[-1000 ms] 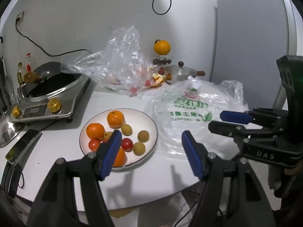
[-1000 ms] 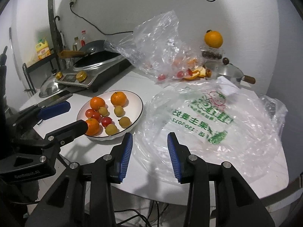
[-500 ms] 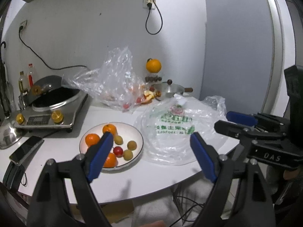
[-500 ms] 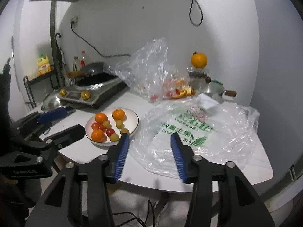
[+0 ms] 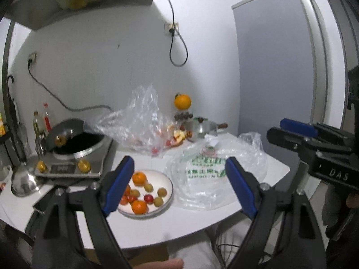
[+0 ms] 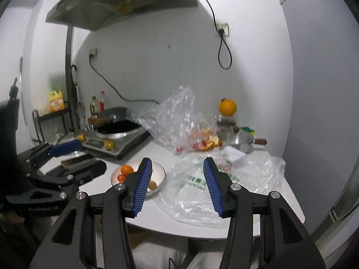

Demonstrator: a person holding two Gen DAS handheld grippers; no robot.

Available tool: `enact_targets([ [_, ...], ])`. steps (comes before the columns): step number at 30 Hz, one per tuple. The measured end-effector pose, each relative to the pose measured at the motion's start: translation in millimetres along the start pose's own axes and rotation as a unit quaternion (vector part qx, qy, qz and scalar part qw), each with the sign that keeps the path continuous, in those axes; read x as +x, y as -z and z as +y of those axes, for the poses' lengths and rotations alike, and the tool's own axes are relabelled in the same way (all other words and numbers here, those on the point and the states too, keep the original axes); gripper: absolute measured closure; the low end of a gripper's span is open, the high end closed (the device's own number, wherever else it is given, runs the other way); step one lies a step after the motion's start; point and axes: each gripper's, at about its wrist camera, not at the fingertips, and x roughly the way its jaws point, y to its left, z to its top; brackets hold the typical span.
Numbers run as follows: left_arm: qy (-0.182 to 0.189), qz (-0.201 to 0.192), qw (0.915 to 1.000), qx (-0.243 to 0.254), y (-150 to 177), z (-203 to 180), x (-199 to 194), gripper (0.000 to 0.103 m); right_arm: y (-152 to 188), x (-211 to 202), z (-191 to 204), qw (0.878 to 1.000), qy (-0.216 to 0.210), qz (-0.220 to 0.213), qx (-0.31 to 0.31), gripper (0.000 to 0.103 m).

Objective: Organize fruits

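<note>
Both grippers hang level off the worktop's (image 5: 157,226) near edge, holding nothing. The left gripper (image 5: 179,186) is spread wide, the right gripper (image 6: 177,186) also parted. The plate (image 5: 169,192) of fruits (image 5: 139,206) sits lower centre, beside the printed bag (image 5: 208,179).

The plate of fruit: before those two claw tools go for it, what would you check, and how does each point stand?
1. Left gripper open, empty: ok.
2. Right gripper open, empty: ok.
3. Plate flat on the white table: ok.
4. Oranges and the small fruits lie uncovered on the plate: ok.
5. Printed plastic bag mouth open: cannot tell.
6. Grippers close enough to grasp: not ok, both held back off the table edge.
</note>
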Motion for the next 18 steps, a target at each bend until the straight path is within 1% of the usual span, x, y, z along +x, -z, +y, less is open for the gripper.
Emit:
enact_targets([
  [5,-0.007,-0.037,0.9992,0.015,-22,-3,-21,0.018,-21,-24,3,0.999,0.003,-0.036,-0.005,0.046],
  [7,-0.012,-0.049,0.9986,0.016,-31,-3,-28,0.012,-29,-32,4,0.999,0.006,-0.048,-0.007,0.046],
  [11,-0.022,-0.082,0.9962,0.017,-48,-3,-43,0.010,-45,-44,5,0.997,0.010,-0.070,-0.013,0.045],
  [12,-0.025,-0.088,0.9957,0.017,-52,-3,-47,0.009,-48,-47,6,0.997,0.011,-0.075,-0.016,0.044],
  [13,-0.026,-0.092,0.9953,0.015,-56,-3,-51,0.008,-51,-48,6,0.997,0.012,-0.076,-0.020,0.041],
  [18,-0.026,-0.108,0.9938,0.008,-71,-2,-65,0.007,-63,-59,6,0.996,0.017,-0.089,-0.027,0.039],
])
